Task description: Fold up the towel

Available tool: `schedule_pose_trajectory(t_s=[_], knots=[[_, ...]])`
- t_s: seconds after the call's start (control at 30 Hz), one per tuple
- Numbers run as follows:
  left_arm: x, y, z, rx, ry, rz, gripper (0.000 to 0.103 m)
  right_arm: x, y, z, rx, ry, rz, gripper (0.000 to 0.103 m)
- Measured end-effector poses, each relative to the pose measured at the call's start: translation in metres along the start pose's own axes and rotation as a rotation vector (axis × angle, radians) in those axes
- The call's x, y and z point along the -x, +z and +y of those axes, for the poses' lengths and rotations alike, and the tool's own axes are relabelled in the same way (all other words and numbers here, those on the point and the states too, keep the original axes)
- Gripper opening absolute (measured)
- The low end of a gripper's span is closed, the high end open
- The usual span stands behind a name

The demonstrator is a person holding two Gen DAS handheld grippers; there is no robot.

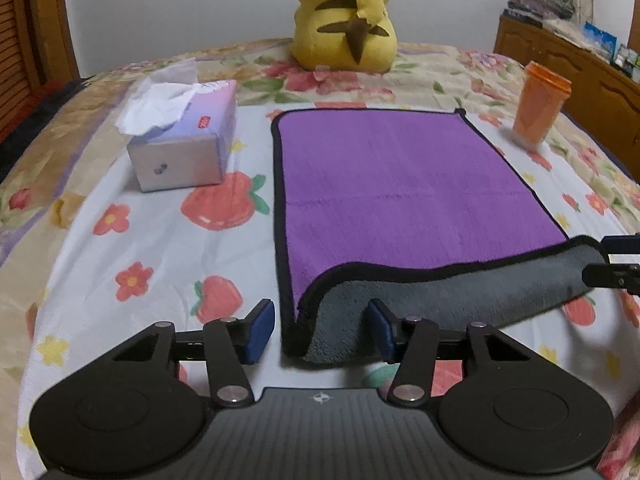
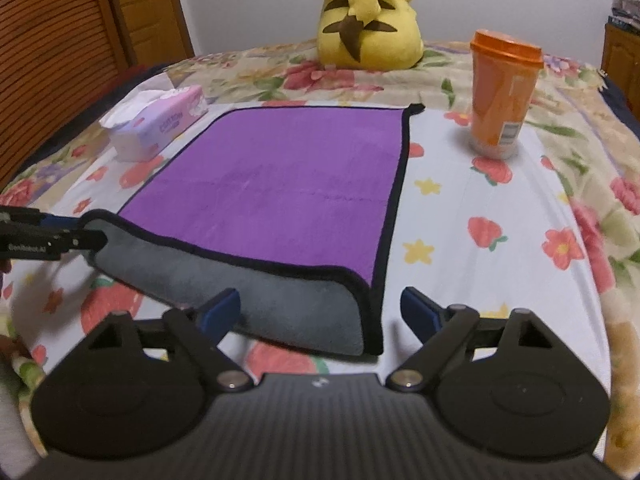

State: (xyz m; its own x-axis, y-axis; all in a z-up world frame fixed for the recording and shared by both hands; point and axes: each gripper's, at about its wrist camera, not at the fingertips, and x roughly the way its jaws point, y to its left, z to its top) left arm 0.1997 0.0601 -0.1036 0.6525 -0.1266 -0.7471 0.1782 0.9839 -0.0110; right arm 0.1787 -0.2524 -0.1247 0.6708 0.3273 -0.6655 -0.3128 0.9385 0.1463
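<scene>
A purple towel (image 1: pixel 400 176) with a black hem and grey underside lies flat on the bed; it also shows in the right wrist view (image 2: pixel 280 184). Its near edge is curled up, grey side showing. My left gripper (image 1: pixel 320 330) is open, its blue pads either side of the towel's near left corner. My right gripper (image 2: pixel 320 316) is open, its pads either side of the near right corner. Each gripper's fingers show at the other view's edge, touching the lifted hem; whether they pinch it I cannot tell.
A tissue box (image 1: pixel 188 136) stands left of the towel. An orange lidded cup (image 2: pixel 502 96) stands to its right. A yellow plush toy (image 1: pixel 346 16) sits beyond it. The bed has a flowered sheet (image 1: pixel 152 248). A wooden cabinet (image 1: pixel 560 60) lies far right.
</scene>
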Motion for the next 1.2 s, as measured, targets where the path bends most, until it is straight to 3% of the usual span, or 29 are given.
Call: schedule_pose_trajectory(t_s=[0.3,0.93,0.97,1.2], knots=[[-0.004,-0.004,-0.002,-0.001,-0.009,0.029,0.045,-0.005,0.000,-0.003,-0.013,0.046,0.042,0.073],[0.004,-0.003,-0.003,0.002,-0.027,-0.003,0.012,-0.007,0.004,-0.014,0.016,0.031,0.036,0.018],[0.004,-0.002,-0.003,0.004,-0.029,-0.007,0.012,-0.007,0.004,-0.014,0.021,0.030,0.036,0.008],[0.017,0.003,-0.004,0.003,-0.044,-0.058,0.009,-0.004,0.005,-0.016,0.037,0.021,0.018,0.005]])
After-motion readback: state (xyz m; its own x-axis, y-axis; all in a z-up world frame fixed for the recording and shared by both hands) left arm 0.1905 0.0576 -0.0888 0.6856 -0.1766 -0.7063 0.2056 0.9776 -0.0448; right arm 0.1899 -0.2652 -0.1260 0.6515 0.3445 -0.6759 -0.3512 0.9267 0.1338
